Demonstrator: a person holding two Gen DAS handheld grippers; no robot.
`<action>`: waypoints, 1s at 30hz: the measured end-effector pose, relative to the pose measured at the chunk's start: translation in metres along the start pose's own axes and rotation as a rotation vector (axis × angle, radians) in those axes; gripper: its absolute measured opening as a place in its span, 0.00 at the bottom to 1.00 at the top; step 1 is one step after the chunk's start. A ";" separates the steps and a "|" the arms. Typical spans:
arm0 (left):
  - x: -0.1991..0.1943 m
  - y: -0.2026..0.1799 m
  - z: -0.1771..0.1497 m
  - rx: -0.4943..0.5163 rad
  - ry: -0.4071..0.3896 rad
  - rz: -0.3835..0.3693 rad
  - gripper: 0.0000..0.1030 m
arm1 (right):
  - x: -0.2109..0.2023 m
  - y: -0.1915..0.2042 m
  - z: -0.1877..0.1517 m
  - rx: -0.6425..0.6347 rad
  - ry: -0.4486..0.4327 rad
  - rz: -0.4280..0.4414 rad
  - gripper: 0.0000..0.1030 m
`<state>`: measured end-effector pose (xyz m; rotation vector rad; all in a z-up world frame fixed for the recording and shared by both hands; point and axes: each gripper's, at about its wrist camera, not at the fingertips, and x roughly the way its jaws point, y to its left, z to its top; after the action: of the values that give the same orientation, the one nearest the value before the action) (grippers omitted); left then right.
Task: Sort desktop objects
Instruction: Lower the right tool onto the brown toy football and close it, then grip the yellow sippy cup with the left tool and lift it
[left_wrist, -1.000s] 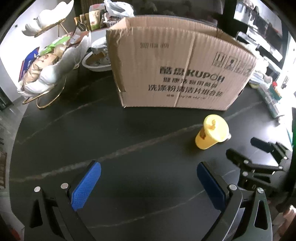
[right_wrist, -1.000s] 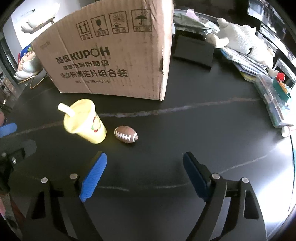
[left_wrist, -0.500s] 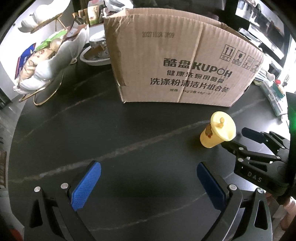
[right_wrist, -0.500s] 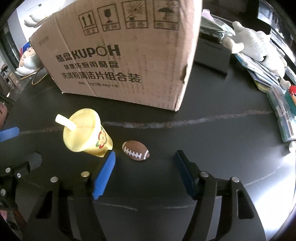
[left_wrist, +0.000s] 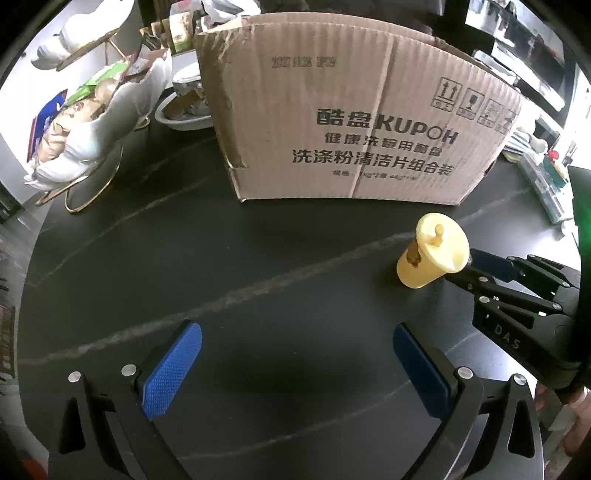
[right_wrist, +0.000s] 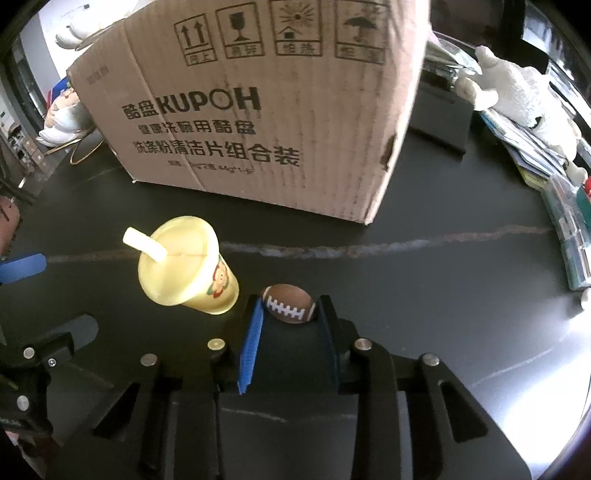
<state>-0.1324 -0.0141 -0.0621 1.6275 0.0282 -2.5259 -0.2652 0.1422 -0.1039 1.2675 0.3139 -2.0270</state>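
Two tools over dark counter (left_wrist: 258, 258). Left tool (left_wrist: 295, 354) wide open, holds nothing, hangs over bare counter. Big brown box (left_wrist: 351, 122) stands behind. Yellow cup (right_wrist: 184, 269) with straw stands in front of box, just left of right tool (right_wrist: 290, 314). Right tool closed tight on small brown football (right_wrist: 290, 304), blue pads pressing both ends, ball low near counter.
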 end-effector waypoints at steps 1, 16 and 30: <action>0.000 -0.001 0.000 0.003 0.000 0.001 0.99 | -0.003 -0.002 -0.001 0.009 -0.006 0.000 0.27; 0.003 -0.034 -0.004 0.012 -0.035 -0.081 0.99 | -0.032 -0.034 -0.030 0.094 -0.032 -0.004 0.27; 0.010 -0.074 0.008 0.047 -0.152 -0.035 0.99 | -0.033 -0.054 -0.039 0.126 -0.036 0.006 0.27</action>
<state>-0.1531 0.0574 -0.0719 1.4575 -0.0187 -2.6888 -0.2660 0.2168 -0.1030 1.3039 0.1666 -2.0897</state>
